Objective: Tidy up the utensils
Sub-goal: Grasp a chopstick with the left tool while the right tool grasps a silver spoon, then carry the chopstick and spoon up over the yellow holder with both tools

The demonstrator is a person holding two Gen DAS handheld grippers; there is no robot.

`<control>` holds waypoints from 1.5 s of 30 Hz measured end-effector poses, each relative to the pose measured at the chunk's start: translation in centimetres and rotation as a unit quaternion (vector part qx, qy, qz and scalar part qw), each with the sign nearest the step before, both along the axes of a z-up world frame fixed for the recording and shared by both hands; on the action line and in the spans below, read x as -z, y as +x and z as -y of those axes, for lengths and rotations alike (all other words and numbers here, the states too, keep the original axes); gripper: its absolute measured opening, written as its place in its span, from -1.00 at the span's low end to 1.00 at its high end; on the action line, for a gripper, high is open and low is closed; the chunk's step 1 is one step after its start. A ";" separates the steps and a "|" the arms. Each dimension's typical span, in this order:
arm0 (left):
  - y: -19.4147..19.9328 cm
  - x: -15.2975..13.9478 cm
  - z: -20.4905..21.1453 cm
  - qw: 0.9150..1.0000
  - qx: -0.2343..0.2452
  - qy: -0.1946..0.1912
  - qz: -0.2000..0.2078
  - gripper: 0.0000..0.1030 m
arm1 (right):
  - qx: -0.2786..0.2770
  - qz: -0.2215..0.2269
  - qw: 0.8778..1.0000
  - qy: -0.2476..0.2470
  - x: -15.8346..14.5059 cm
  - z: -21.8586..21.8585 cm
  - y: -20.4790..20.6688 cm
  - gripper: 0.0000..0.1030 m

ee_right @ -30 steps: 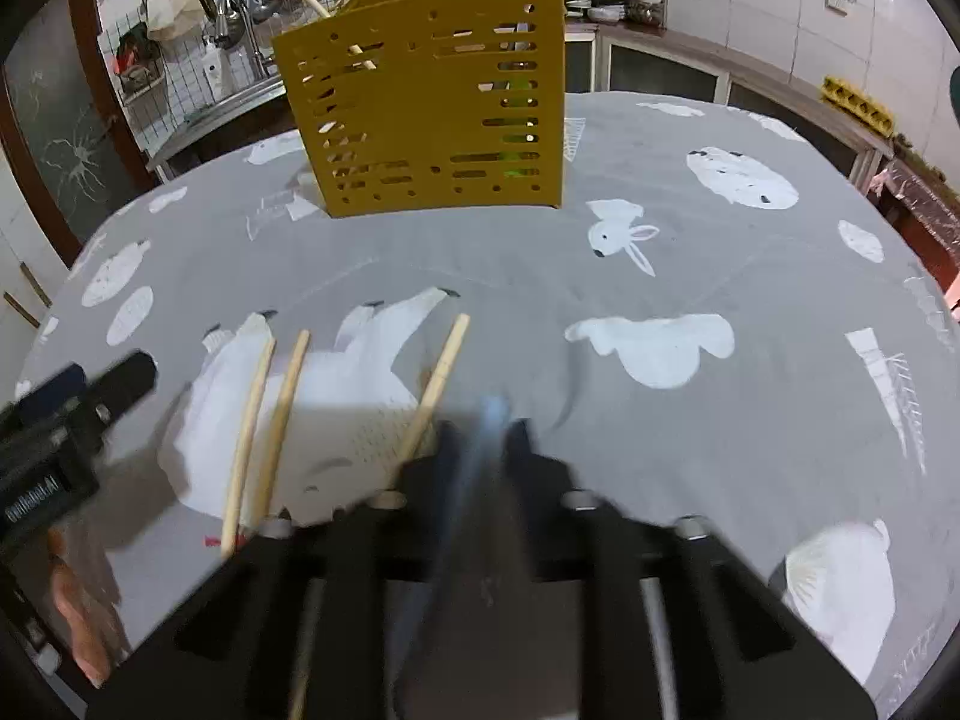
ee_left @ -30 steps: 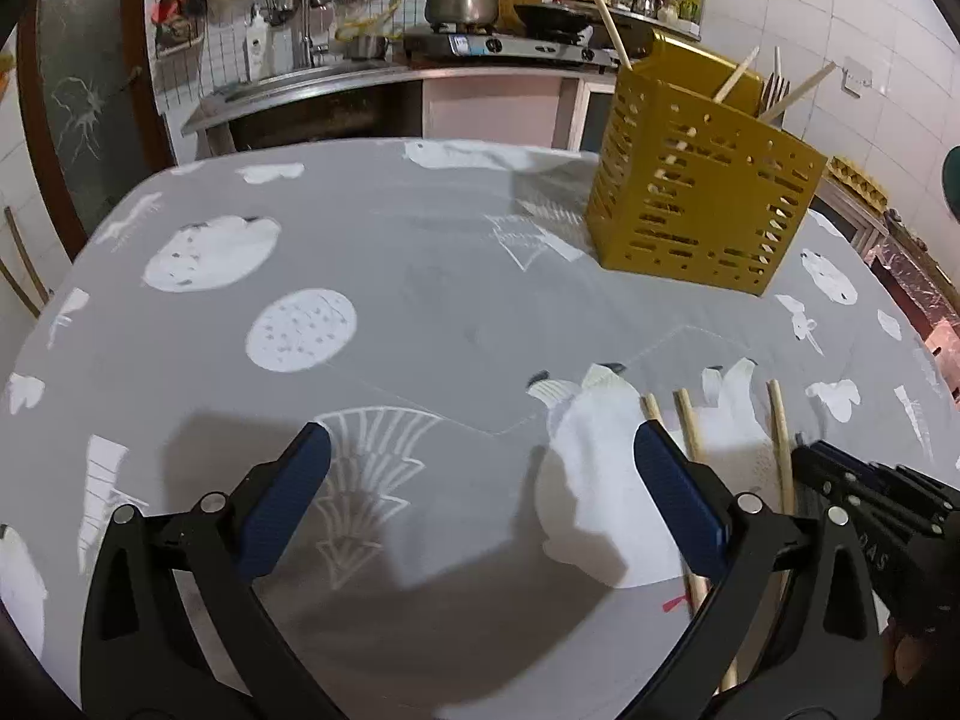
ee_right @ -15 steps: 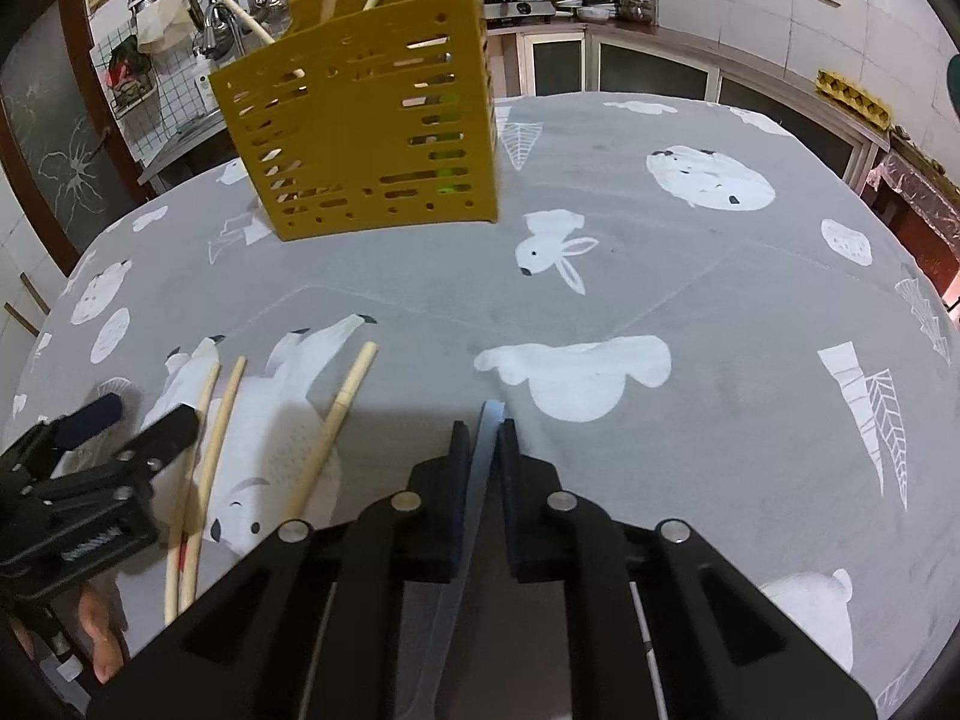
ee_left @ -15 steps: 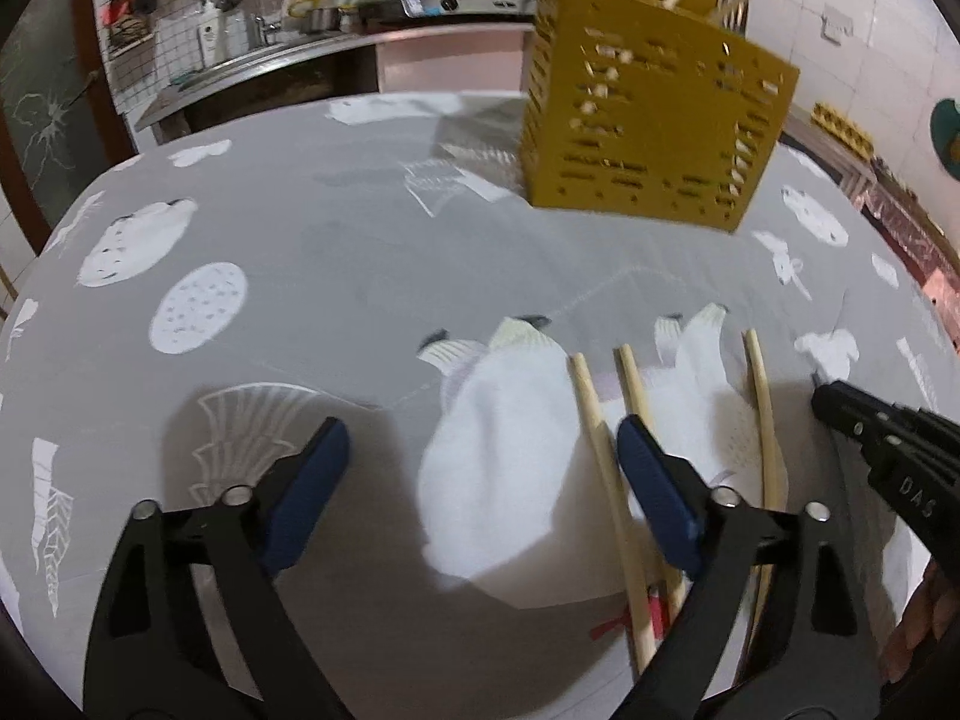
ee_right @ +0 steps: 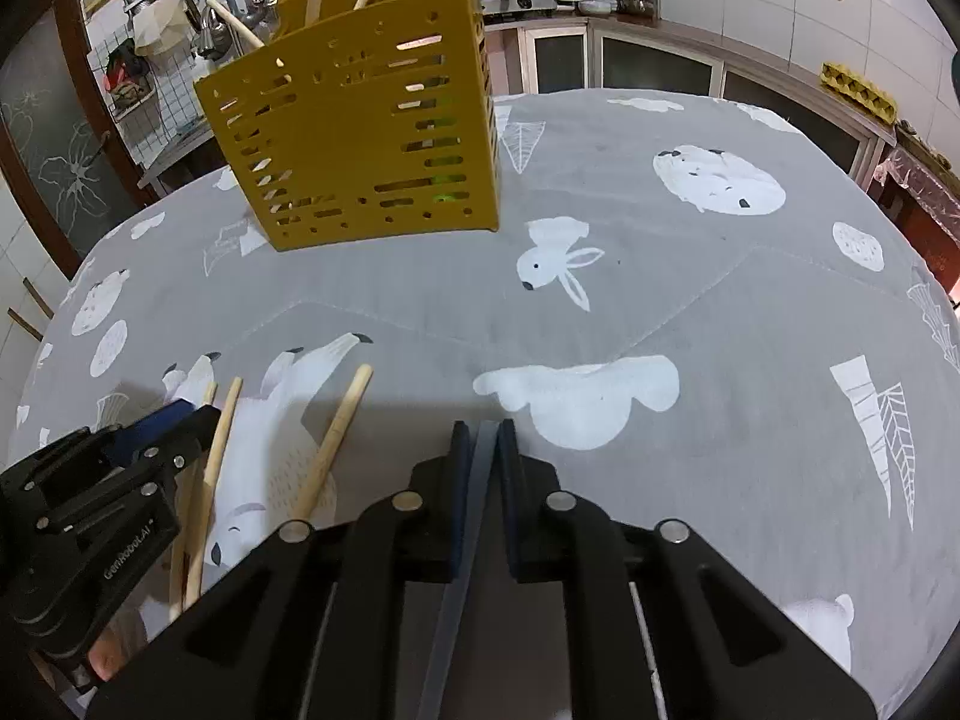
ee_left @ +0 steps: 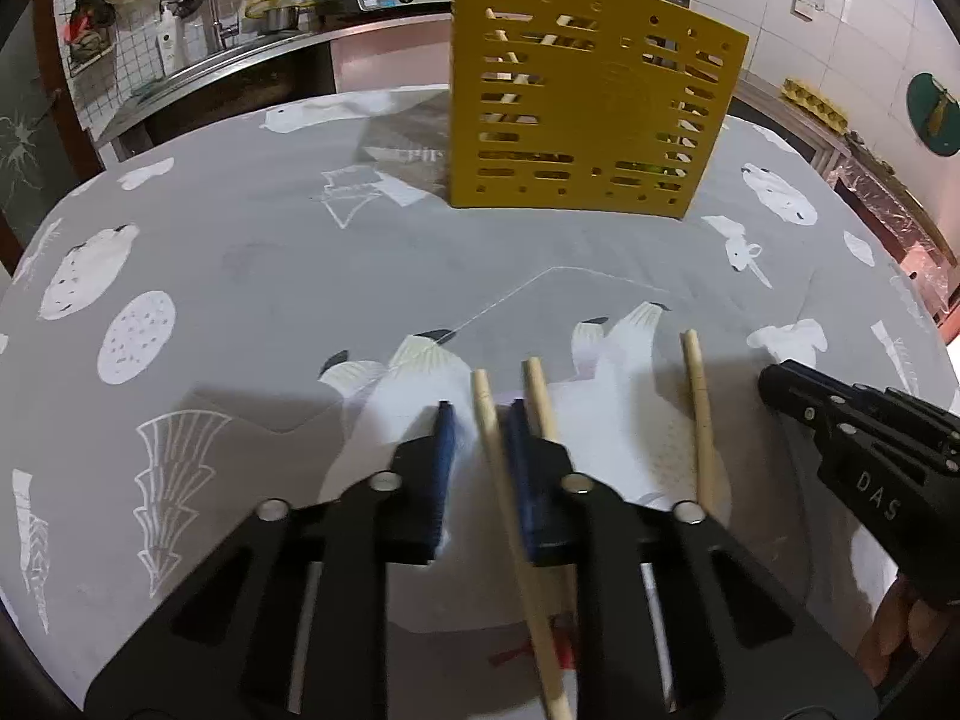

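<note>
Left wrist view: the left gripper [ee_left: 477, 438] has its blue-padded fingers narrowly apart around a pale wooden chopstick [ee_left: 510, 516] lying on the grey animal-print table [ee_left: 270, 276]. Two more wooden chopsticks [ee_left: 699, 414] lie just right of it. The right gripper [ee_right: 480, 450] is clamped on a thin grey flat utensil handle [ee_right: 462, 540]. A yellow slotted plastic utensil holder [ee_right: 360, 144] stands at the far side.

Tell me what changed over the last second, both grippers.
The left gripper moved right over the chopsticks and narrowed its wide-open jaws around the leftmost chopstick, not visibly clamped yet. The right gripper stayed shut on its grey utensil. The yellow holder and other two chopsticks stayed put.
</note>
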State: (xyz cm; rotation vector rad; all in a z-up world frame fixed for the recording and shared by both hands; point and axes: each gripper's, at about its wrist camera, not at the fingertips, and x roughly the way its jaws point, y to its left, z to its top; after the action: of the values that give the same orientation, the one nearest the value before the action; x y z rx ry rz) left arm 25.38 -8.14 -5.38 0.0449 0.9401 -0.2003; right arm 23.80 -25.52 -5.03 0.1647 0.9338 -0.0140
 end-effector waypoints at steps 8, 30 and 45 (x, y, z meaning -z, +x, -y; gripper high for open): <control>0.0 -0.3 -0.5 1.000 0.001 -0.021 0.001 -0.87 | 0.002 0.026 1.000 0.001 -1.0 0.0 -1.0 -0.82; -4.9 -10.2 -5.0 0.980 -0.024 -0.047 0.193 -0.91 | 0.007 0.192 0.981 0.002 -9.0 0.6 -6.0 -0.85; -7.8 -13.4 -6.1 0.955 -0.033 -0.058 0.288 -0.91 | 0.027 0.260 0.965 0.012 -11.1 1.1 -7.4 -0.85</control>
State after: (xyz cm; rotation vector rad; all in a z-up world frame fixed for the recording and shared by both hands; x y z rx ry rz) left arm 17.58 -2.01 7.98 -0.0370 0.3465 -0.1663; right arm 16.45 -26.62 6.02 0.2031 0.4048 -0.0086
